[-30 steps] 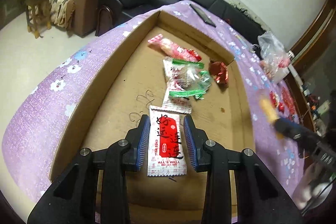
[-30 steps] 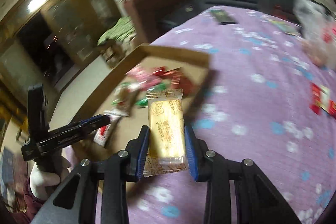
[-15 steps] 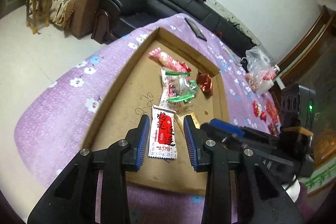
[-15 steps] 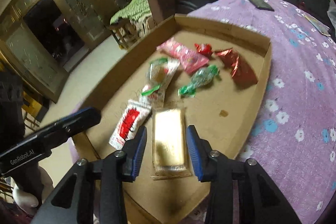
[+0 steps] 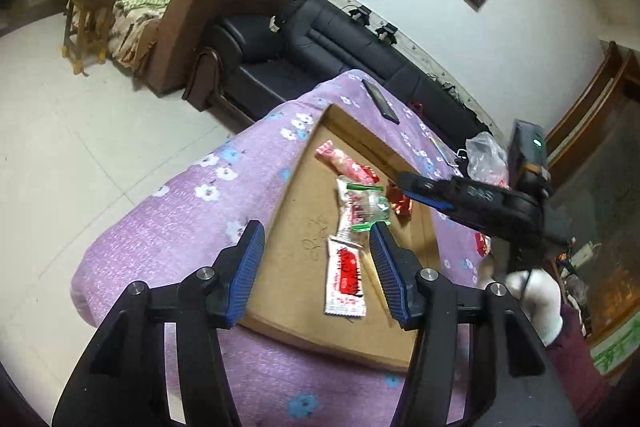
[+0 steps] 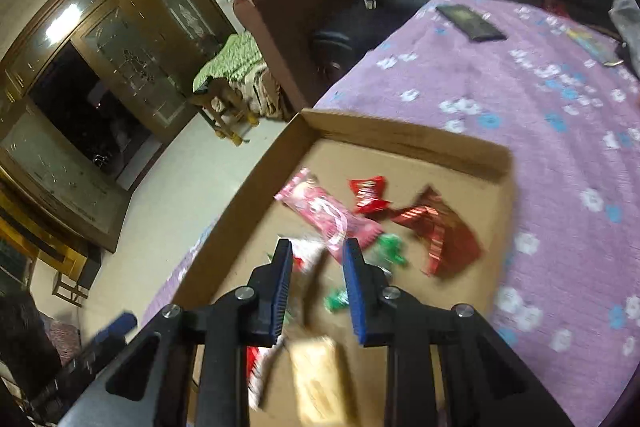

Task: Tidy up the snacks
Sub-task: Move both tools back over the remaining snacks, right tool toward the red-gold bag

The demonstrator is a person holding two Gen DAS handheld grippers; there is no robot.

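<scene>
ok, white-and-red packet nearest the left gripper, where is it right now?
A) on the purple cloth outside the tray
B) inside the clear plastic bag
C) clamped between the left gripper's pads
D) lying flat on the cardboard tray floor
D: the white-and-red packet lies flat on the cardboard tray floor; the left gripper has its jaws opening, pads clear of it.

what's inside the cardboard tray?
Cardboard tray holds a white-red packet, a pink wrapper, red foil wrappers, green-trimmed packets and a yellow bar. The right hand-held gripper hides some of the floor.
</scene>
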